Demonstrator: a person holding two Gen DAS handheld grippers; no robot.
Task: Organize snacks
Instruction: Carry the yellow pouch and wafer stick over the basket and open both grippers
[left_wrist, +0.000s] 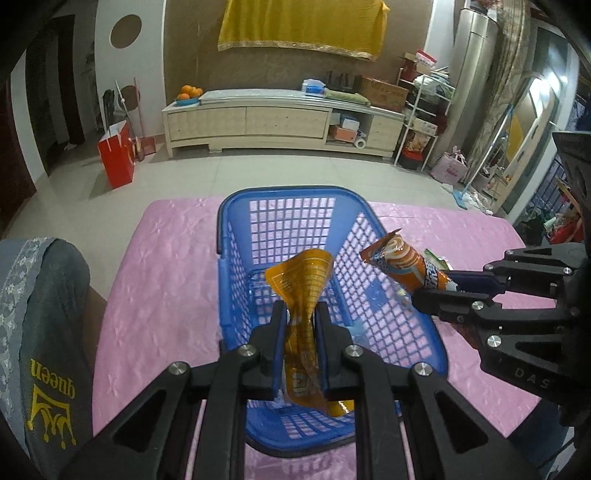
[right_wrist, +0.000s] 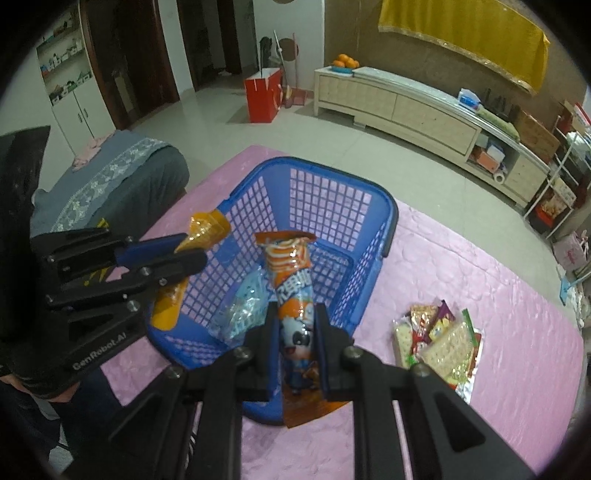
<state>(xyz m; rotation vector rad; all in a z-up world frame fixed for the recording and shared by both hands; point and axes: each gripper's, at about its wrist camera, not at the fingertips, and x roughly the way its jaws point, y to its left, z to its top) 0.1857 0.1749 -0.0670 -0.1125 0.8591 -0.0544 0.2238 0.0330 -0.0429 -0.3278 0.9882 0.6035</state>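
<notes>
The left gripper (left_wrist: 300, 314) clenched a crinkly amber packet (left_wrist: 304, 280). The right gripper (right_wrist: 296, 316) clamped a glossy tubular wrapper (right_wrist: 293, 273) above the latticed blue plastic basket (right_wrist: 332, 199).

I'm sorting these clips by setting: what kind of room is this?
Most likely a home living room. A long low cabinet stands along the far wall with a bowl of oranges on top, the floor is tiled, and a pink-covered table holds a blue basket.

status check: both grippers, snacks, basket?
Left hand-held gripper shut on orange pouch; right hand-held gripper shut on panda snack tube. Both over blue basket. Snack pile waits on pink cloth. Nothing blocking.
</notes>
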